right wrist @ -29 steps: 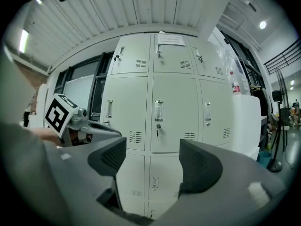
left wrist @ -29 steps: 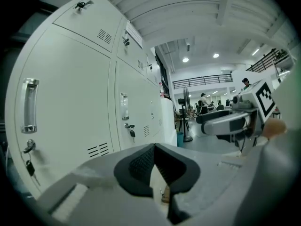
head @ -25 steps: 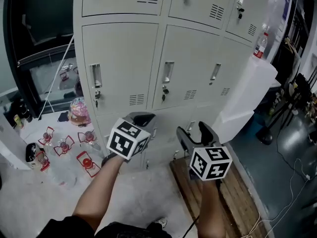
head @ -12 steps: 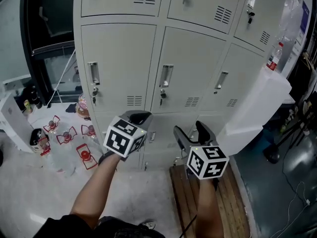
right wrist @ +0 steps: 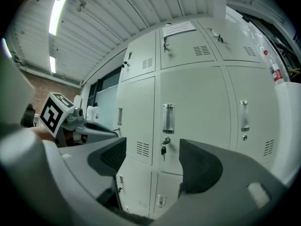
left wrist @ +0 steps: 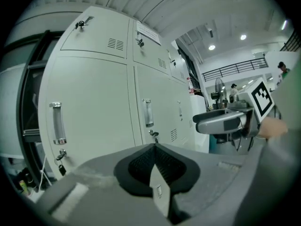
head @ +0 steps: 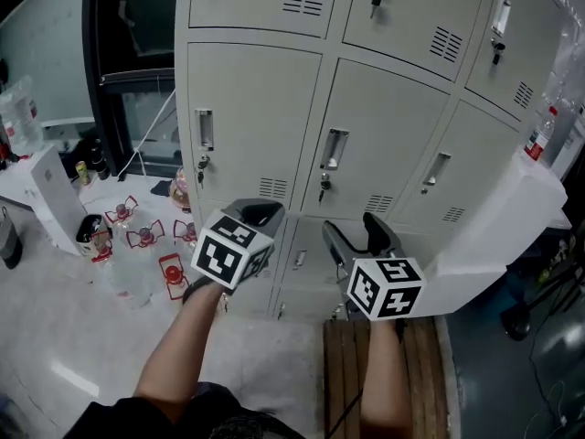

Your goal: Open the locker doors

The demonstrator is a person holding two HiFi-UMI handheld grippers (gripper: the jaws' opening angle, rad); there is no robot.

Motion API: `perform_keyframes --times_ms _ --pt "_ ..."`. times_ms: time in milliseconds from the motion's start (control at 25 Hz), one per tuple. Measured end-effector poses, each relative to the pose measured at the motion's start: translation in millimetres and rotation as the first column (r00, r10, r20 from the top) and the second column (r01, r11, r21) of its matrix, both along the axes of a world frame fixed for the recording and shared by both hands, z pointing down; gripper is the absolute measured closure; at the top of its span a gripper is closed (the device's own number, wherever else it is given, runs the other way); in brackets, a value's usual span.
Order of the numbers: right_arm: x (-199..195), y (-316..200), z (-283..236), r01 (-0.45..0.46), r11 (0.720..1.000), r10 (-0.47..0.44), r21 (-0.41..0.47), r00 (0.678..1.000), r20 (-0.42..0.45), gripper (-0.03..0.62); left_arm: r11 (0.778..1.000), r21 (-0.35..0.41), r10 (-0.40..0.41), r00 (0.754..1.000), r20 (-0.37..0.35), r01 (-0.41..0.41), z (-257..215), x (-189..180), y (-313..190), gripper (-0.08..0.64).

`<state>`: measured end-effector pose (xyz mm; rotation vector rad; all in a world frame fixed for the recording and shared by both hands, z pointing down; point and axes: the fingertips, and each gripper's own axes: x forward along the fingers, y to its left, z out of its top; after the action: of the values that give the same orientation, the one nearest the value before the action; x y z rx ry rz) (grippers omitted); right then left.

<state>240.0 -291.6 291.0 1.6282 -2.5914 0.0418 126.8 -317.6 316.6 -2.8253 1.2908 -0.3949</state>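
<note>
The view has been shifted, yet no locker door (head: pixel 388 117) is touched; left tongs (head: pixel 260 214) are pressed together, right tongs (head: pixel 355 234) spread, empty.

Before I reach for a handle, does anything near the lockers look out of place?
Yes. A big white slab leans against the pale grey metal lockers at right, covering lower doors. At left, clear plastic bottles with red labels clutter the floor.
</note>
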Motion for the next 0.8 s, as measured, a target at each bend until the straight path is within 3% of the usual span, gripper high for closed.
perform_keyframes --times_ms 400,800 --pt "-34.2 -41.1 -11.1 0.071 0.997 -0.073 0.031 0.997 0.037 0.252 0.996 -0.008 -0.09 0.996 0.013 0.09 10.7 -30.4 -18.4 0.558" --pt "-47.1 -96.5 -23.2 0.058 0.997 -0.058 0.059 0.998 0.006 0.253 0.996 0.028 -0.088 0.996 -0.007 0.088 5.1 -37.3 -75.4 0.558"
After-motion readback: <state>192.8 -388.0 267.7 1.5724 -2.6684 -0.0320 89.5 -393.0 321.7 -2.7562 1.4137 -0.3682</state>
